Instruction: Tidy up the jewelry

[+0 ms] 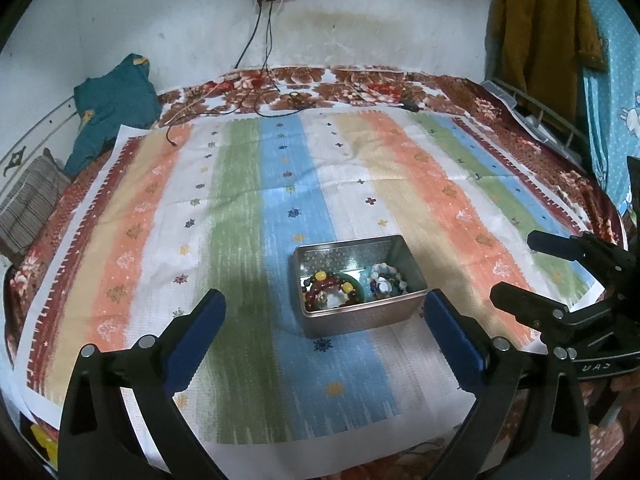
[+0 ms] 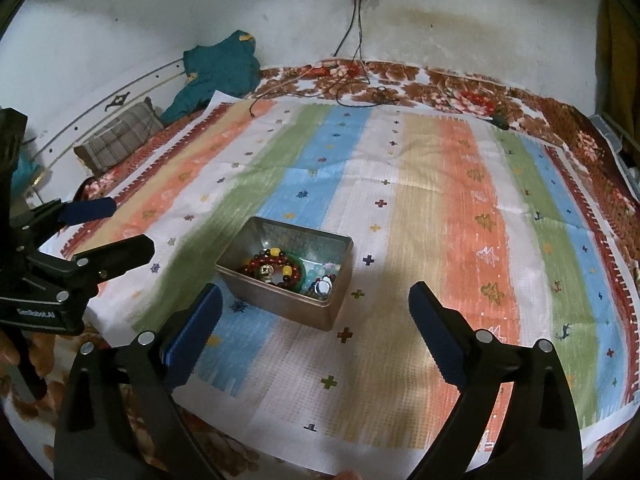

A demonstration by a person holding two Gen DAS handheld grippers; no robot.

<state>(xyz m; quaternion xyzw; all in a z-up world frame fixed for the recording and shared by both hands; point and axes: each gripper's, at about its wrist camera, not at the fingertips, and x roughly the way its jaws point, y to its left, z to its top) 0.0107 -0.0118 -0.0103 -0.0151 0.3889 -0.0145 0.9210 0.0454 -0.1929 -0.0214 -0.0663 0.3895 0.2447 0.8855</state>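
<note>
Sitting on striped cloth (image 1: 280, 184): metal tin (image 1: 360, 312), lid off
Inside tin: red bead bracelet (image 1: 328, 288) at left, pale bead bracelet (image 1: 386, 280) at right
Left gripper (image 1: 325, 320): spread wide, holding nothing, just before tin
Right gripper (image 2: 316, 312): spread wide, holding nothing, close to tin
Behind, near wall: teal garment (image 1: 116, 100), cables (image 1: 260, 40)

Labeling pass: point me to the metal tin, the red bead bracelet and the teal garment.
metal tin (image 1: 362, 318), left wrist view, on its near outer wall.
red bead bracelet (image 2: 256, 266), right wrist view, on the beads at its left side, inside the tin.
teal garment (image 1: 116, 108), left wrist view, on the middle of the cloth.
</note>
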